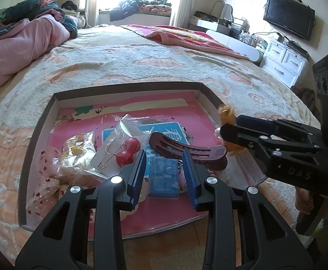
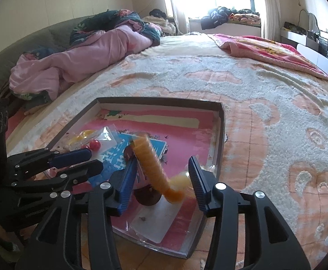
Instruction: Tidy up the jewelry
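While we look along the left tool [image 1: 165, 175], we see its blue-padded fingers spread apart with nothing between them, hovering over the near part of a shallow box lid [image 1: 128, 86] that lies on the bed [image 1: 141, 63]. Under the gap sits a small blue case [image 1: 164, 178]. Left of it lie a red bead with a wire hoop on a white card [image 1: 128, 151], a clear bag of yellow pieces [image 1: 78, 150] and a spotted sheer bow [image 1: 47, 175]. A dark maroon hair clip [image 1: 191, 149] rests just beyond the right finger. At the right, the right tool [image 1: 228, 127] appears closed around an orange string of beads [image 1: 225, 111] above the lid's right edge.

In the right wrist view, the right tool [image 2: 161, 180] looks fairly wide, yet the orange beads [image 2: 150, 162] hang across the gap, and we cannot tell what grips them. They hover above the maroon clip [image 2: 146, 196] and a clear packet [image 2: 152, 225] at the lid's near right corner. The left tool [image 2: 85, 159] is at the left, parted.
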A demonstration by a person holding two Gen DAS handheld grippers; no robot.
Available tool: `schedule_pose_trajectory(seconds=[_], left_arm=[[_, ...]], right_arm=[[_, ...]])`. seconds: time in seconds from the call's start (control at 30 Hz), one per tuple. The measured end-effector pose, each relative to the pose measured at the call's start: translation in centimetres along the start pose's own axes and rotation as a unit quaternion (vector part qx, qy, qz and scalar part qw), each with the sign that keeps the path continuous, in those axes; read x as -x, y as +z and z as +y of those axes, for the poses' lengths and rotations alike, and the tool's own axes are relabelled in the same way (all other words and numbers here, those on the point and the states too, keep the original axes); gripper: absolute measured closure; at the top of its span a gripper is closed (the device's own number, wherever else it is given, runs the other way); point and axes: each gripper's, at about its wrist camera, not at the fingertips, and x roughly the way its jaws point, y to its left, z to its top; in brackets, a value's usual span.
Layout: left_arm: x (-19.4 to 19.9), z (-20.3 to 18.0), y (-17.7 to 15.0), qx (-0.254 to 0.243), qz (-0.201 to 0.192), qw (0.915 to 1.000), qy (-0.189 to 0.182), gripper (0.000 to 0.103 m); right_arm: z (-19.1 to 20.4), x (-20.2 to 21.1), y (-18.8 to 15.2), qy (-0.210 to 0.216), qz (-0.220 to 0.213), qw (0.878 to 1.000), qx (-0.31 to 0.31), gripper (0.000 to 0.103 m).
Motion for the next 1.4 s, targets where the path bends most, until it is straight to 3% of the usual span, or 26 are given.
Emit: schedule_pose_trajectory(seconds=[0.33, 0.53, 0.6, 0.8, 0.97, 1.4], left_arm=[[1.4, -0.2, 0.1, 0.002, -0.008, 0.9999, 0.005, 0.076], [2.9, -0.1, 0.2, 0.008, -0.018, 0.9997, 0.013, 0.063], [3.6, 0.0, 0.2, 0.010, -0.026, 0.9995, 0.018, 0.050], [5.7, 0.5, 0.1, 0.019, -0.043, 0.9983, 0.035, 0.026], [7.2, 0.9, -0.4, 0.027, -0.056, 0.9972, 0.042, 0.012], [11.4, 0.8, -2.3, 0.031, -0.089, 0.9938, 0.058, 0.011]], right_arm=[[-0.4, 3.1, 0.4, -0.005, -0.029, 1.000, -0.010, 0.039], [0.2, 4.9, 0.0, -0.013, -0.042, 0.999, -0.004, 0.032], [0.5, 5.7, -0.3, -0.015, -0.048, 0.999, -0.004, 0.027], [1.2, 7.8, -1.0, -0.015, -0.072, 0.997, -0.016, 0.015], [2.1, 9.4, -1.7, -0.027, -0.093, 0.995, -0.014, 0.009], [4.6, 12.5, -4.5, -0.046, -0.124, 0.991, -0.004, 0.007]])
